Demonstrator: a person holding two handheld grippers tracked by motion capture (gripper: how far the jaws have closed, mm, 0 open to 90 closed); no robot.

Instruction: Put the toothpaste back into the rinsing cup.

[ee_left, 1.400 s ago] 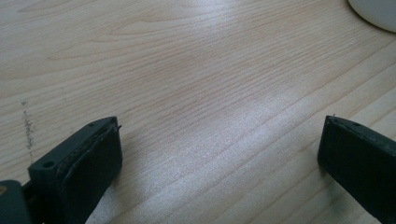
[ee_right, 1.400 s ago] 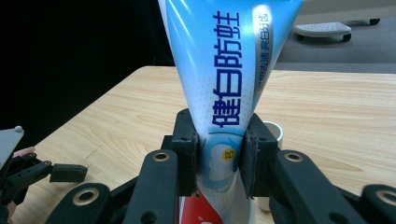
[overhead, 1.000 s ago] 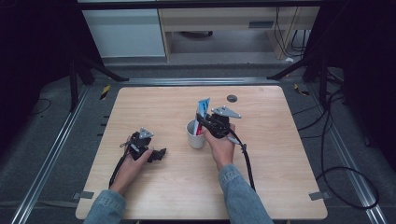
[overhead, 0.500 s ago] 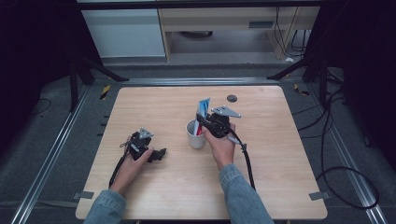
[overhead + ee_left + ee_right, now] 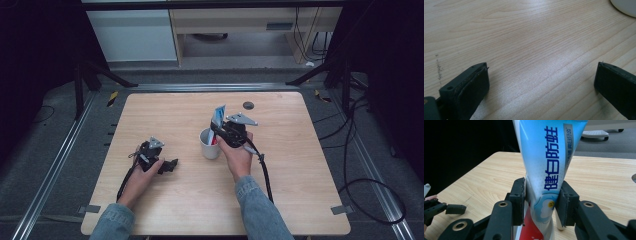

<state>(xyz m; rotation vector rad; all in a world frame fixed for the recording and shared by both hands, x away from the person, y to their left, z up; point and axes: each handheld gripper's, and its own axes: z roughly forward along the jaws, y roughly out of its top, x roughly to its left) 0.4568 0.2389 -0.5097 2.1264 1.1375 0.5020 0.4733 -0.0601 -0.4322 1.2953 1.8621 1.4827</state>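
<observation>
A blue and white toothpaste tube [image 5: 549, 162] with a red lower part stands upright between my right gripper's [image 5: 541, 202] jaws, which are shut on it. From above, the tube [image 5: 218, 116] rises out of a white cup [image 5: 209, 146] near the table's middle, with my right gripper [image 5: 220, 131] just over the cup's rim. My left gripper [image 5: 169, 165] rests low on the table to the cup's left, its jaws wide apart with bare wood between them [image 5: 541, 82]. The cup's edge [image 5: 625, 6] shows at the top right of the left gripper view.
The wooden table [image 5: 310, 200] sits in a metal frame. A small dark round disc [image 5: 248, 105] lies near the far edge. Cables trail from both grippers toward the person. A cabinet and shelf stand beyond the table.
</observation>
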